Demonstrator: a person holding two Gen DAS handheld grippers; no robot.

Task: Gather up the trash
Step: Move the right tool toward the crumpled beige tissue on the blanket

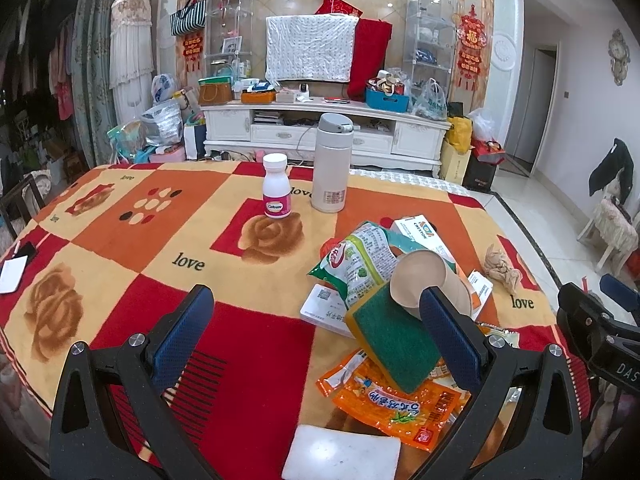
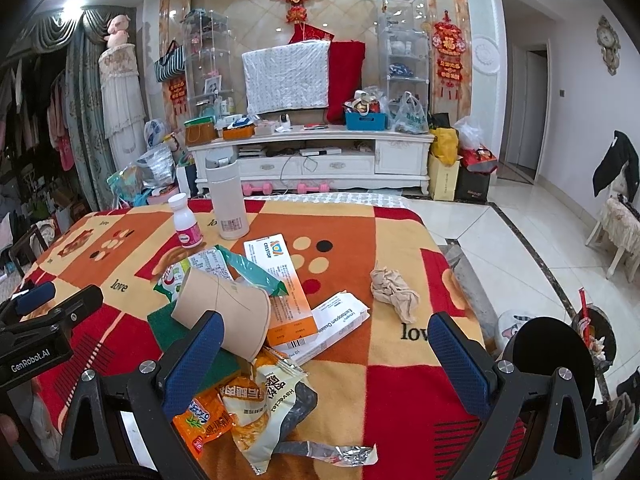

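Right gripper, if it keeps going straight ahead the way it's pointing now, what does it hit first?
Probably the white medicine box lying flat between the open jaws of the right gripper, with the crumpled brown paper just beyond, slightly right. Depth is hard to judge through the fisheye.

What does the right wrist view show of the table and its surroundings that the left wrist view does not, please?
Only the right wrist view shows the torn silver wrapper at the near edge, the white snack packet, the pink dumbbells under the TV cabinet and the dark bin on the floor. Only the left wrist view shows the white sponge block and the black phone at the far left edge. Both show the tipped paper cup, green scouring pad, crumpled brown paper, white flask, pill bottle, and both grippers open.
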